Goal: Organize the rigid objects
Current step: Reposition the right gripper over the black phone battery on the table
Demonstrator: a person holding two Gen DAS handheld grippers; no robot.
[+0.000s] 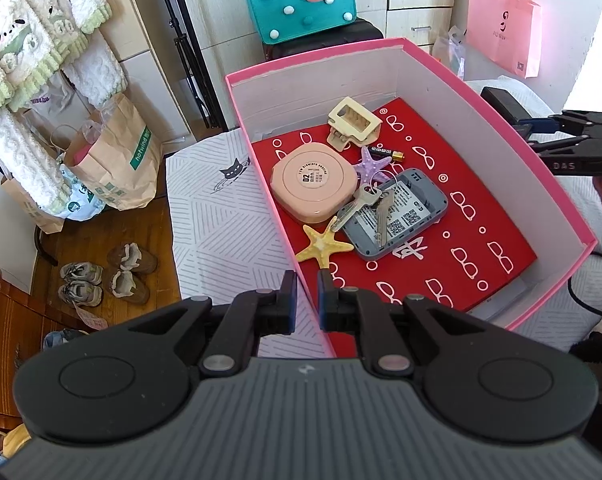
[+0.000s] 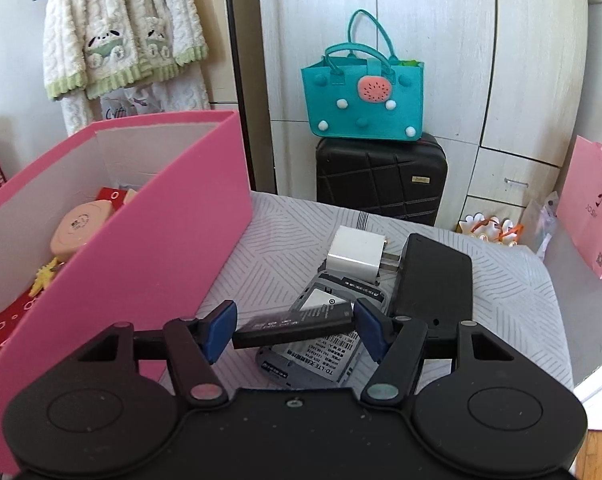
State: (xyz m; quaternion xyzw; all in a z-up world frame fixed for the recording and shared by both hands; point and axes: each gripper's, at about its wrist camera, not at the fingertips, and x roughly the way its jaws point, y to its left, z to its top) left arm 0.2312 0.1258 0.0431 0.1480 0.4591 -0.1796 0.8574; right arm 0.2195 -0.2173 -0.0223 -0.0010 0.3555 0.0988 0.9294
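Note:
My left gripper point(image 1: 307, 300) is shut on the near side wall of the pink box point(image 1: 501, 120). On the box's red liner lie a pink round case point(image 1: 313, 184), a cream hair clip point(image 1: 353, 124), keys point(image 1: 365, 204), a grey device point(image 1: 405, 220), two starfish and a small battery point(image 1: 385, 153). My right gripper point(image 2: 297, 326) is shut on a black battery pack point(image 2: 297, 326), gripped end to end between the blue pads. The pack hangs just above an opened grey router point(image 2: 325, 348) on the bed, right of the pink box point(image 2: 141, 248).
A white charger plug point(image 2: 357, 256) and a flat black device point(image 2: 435, 280) lie beyond the router on the striped bedspread point(image 2: 513, 300). A black suitcase point(image 2: 381, 176) carrying a teal bag point(image 2: 361, 100) stands past the bed's far edge. Pink bag point(image 2: 593, 216) at right.

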